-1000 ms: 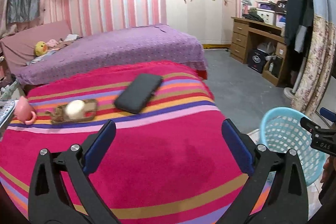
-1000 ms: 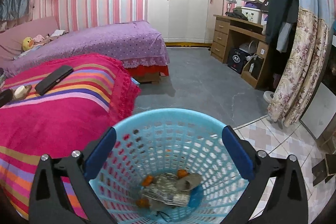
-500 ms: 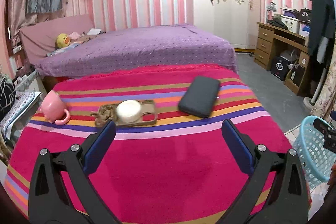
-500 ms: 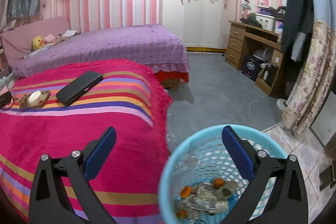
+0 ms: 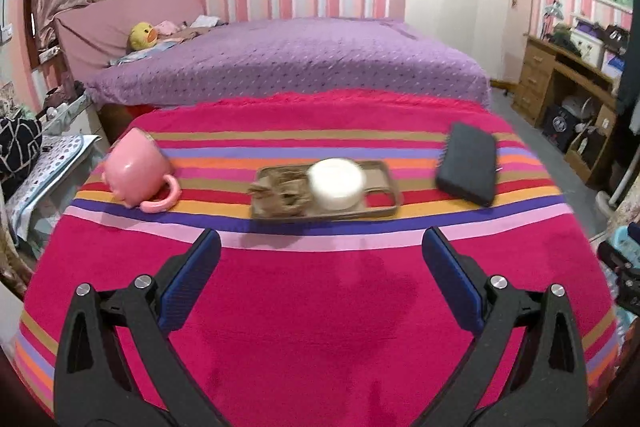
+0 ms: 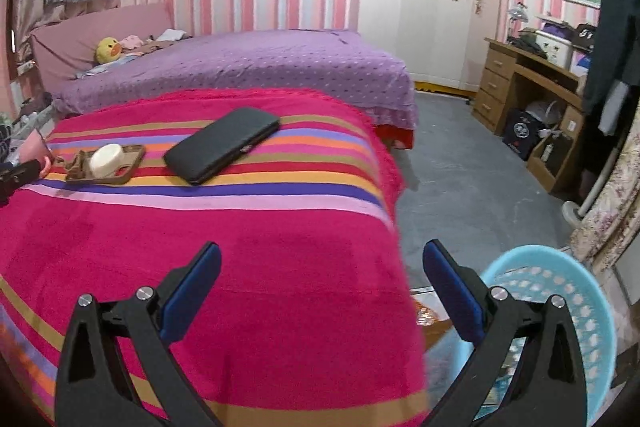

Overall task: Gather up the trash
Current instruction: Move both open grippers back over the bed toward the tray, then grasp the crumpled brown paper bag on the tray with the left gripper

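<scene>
Ahead of left gripper (image 5: 320,251): tray (image 5: 376,203) w/ tub (image 5: 337,183) on it; mug (image 5: 136,171) to its left, case (image 5: 466,163) right. Basket (image 6: 560,291) beside right gripper (image 6: 320,263), right of blanket (image 6: 240,247).

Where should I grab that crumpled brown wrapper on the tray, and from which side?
Pinch the crumpled brown wrapper at its raised folds, coming from above on its left end. The white round tub sits tight on its right, and the tray rim blocks a low sideways approach.

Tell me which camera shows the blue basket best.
The right wrist view. The blue basket sits on the floor at lower right, with its rim and holed wall clear, though the right gripper covers part of it. The left wrist view shows only a sliver of it at the right edge.
</scene>
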`<state>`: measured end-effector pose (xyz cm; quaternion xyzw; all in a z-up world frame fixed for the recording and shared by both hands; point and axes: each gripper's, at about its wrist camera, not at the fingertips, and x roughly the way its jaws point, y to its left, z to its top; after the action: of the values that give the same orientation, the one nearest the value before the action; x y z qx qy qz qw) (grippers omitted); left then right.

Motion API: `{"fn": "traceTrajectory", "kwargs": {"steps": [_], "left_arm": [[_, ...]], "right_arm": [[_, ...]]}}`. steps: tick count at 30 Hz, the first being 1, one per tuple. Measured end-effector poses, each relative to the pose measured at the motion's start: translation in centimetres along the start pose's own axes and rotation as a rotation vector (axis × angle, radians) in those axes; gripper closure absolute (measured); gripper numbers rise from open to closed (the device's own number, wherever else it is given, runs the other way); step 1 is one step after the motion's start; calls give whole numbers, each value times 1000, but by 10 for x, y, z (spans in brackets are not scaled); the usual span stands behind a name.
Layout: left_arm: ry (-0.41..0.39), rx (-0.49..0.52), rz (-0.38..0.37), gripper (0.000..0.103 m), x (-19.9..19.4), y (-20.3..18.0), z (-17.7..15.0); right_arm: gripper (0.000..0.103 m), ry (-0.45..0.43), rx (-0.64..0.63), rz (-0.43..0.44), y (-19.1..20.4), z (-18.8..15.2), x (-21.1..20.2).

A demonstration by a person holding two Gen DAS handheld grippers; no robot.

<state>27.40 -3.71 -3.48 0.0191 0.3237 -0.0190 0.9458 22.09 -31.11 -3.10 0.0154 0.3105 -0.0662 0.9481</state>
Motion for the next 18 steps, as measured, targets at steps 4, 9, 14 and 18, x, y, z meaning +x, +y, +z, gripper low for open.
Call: {"fn": "traceTrajectory", "kwargs": {"steps": [4,9,14,18], "left_arm": [[22,7,15,6,16,19,4],[43,47,19,6,42,28,11],[98,-11,-9,6,78,45,21],[111,7,-11,17,96,42,24]], "right_arm": [[5,2,-32,-9,14,6,10],[5,31,-6,-5,19,17,30],[5,56,-20,4,31,25,49],[5,77,-41,18,41,27,61]]}}
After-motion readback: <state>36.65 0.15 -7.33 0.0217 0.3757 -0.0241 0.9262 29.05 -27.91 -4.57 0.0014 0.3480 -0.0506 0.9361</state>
